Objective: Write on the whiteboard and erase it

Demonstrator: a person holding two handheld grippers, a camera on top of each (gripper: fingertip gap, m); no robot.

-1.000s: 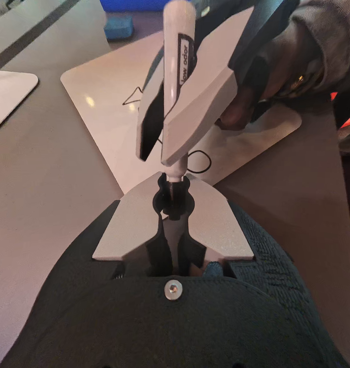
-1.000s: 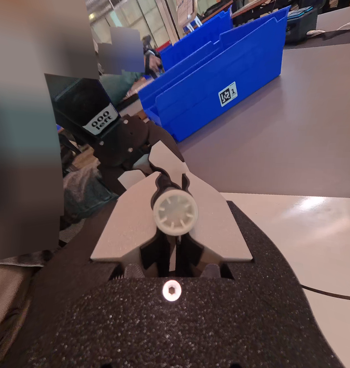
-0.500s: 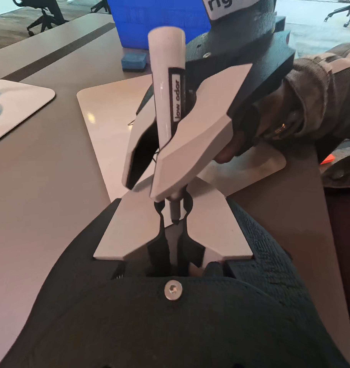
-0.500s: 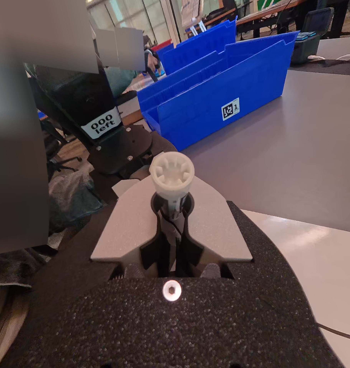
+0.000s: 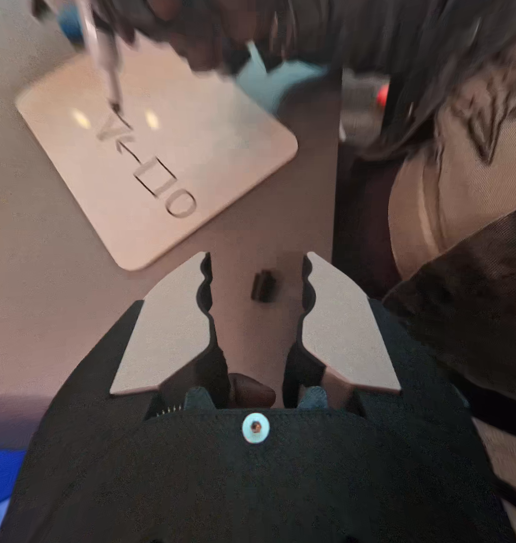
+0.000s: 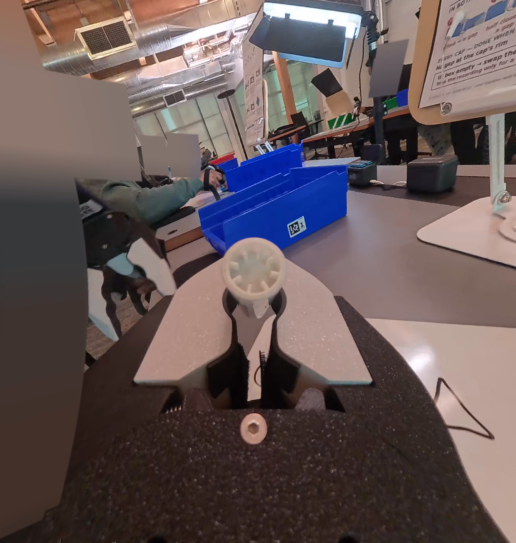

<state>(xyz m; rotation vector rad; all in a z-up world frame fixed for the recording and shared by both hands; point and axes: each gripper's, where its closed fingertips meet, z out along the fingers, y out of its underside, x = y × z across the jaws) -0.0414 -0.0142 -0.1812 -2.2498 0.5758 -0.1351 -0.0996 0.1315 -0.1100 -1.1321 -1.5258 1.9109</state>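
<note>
Two grippers: the left gripper (image 5: 256,282) hangs wide open above a black cap (image 5: 262,285) on the table (image 5: 45,264). Right gripper (image 6: 254,296), at eleven o'clock, grips an upright white marker (image 6: 254,273) over the whiteboard (image 5: 192,141)

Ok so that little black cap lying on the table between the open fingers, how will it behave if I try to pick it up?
The black cap looks small and stubby, so probably light and stiff. Lying on its side on the smooth table, it may roll or skid when nudged.
</note>
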